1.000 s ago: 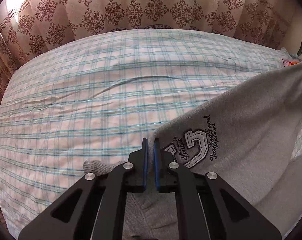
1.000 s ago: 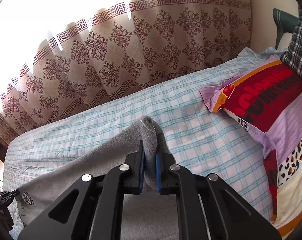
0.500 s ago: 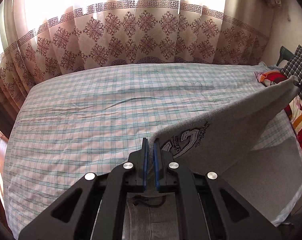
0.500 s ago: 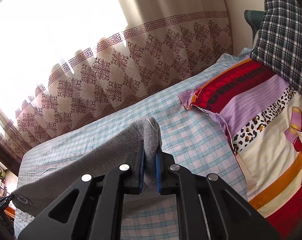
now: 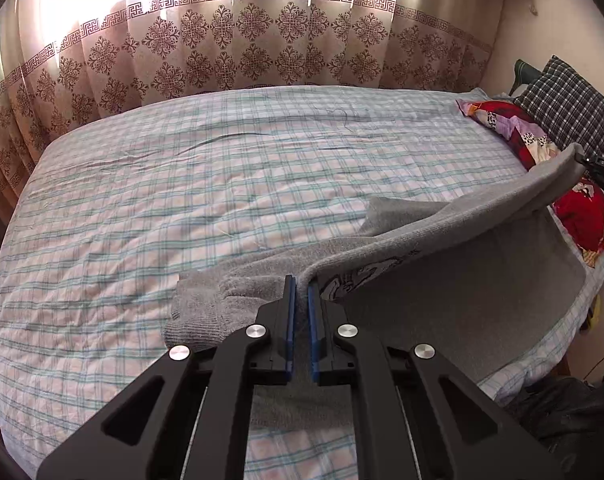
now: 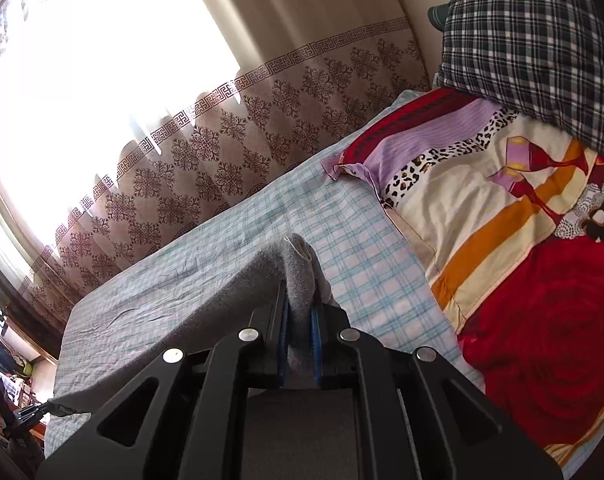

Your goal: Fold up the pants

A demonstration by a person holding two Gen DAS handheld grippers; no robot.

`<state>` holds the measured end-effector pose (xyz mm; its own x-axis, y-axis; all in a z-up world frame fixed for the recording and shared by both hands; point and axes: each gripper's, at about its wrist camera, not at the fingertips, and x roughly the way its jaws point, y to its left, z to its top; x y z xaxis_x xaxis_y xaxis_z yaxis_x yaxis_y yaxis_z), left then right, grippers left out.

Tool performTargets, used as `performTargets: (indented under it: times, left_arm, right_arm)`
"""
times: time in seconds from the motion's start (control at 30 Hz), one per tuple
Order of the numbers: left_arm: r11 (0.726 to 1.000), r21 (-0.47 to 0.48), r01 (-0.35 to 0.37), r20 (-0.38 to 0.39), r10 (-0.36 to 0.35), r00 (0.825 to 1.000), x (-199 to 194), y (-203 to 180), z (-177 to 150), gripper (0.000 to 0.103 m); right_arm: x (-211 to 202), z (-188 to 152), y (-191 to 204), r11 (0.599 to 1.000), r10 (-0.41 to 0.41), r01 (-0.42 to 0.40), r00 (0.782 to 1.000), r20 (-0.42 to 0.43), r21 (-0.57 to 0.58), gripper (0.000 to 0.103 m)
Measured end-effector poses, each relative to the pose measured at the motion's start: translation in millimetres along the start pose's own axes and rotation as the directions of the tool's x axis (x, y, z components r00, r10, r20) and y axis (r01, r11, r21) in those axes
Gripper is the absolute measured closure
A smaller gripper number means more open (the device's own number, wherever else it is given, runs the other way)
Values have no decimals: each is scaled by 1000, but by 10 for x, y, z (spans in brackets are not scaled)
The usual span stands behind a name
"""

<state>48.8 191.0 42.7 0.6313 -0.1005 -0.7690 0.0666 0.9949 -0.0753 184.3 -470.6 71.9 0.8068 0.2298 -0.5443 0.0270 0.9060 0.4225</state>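
Grey fleece pants (image 5: 453,288) hang stretched between two black grippers above a bed covered in a pale blue-and-pink checked sheet (image 5: 206,184). The left gripper (image 5: 300,284) is clenched on one corner of the fabric, near an embroidered logo (image 5: 365,276). The right gripper (image 6: 300,300) is clamped on the opposite corner, at the far right. A lower layer of the pants rests on the sheet. Colourful patterned pillows (image 6: 501,200) lie right; a brown patterned curtain (image 5: 238,40) hangs beyond.
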Motion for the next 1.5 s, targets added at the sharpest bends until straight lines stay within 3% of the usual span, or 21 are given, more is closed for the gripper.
performTargets:
  times: [0.23, 0.6, 0.8, 0.93, 1.1, 1.27, 1.33, 1.4, 1.5]
  left_arm:
    - [999, 42, 2, -69, 1, 998, 18, -95, -470, 97]
    - [994, 106, -14, -128, 28, 991, 182, -220, -801, 97]
    - [994, 106, -14, -155, 30, 987, 248, -227, -900, 96]
    - [994, 104, -13, -154, 29, 988, 238, -218, -918, 95]
    - [994, 104, -15, -164, 32, 986, 263, -200, -937, 92]
    - [992, 125, -22, -169, 43, 985, 261, -234, -938, 91]
    - [992, 128, -20, -169, 42, 985, 242, -243, -928, 85]
    - [991, 130, -10, -163, 32, 986, 203, -247, -915, 80]
    - [990, 141, 10, -142, 11, 990, 112, -262, -889, 70]
  right_arm:
    - [-359, -505, -240, 999, 49, -49, 999, -7, 22, 95]
    - [-689, -1106, -599, 998, 49, -46, 994, -94, 38, 91]
    - [-804, -1264, -814, 997, -15, 24, 991, -130, 67, 78]
    - [-867, -1338, -861, 996, -29, 39, 992, -125, 81, 78]
    - [-1029, -1285, -1036, 980, -57, 69, 996, -70, 187, 78]
    - [-1011, -1416, -1018, 960, 70, -25, 986, -154, 279, 75]
    - [-997, -1512, -980, 938, 154, -90, 973, -170, 334, 62]
    - [-965, -1580, -907, 925, 206, -133, 963, -176, 357, 55]
    - [-818, -1628, -821, 904, 254, -161, 947, -195, 395, 54]
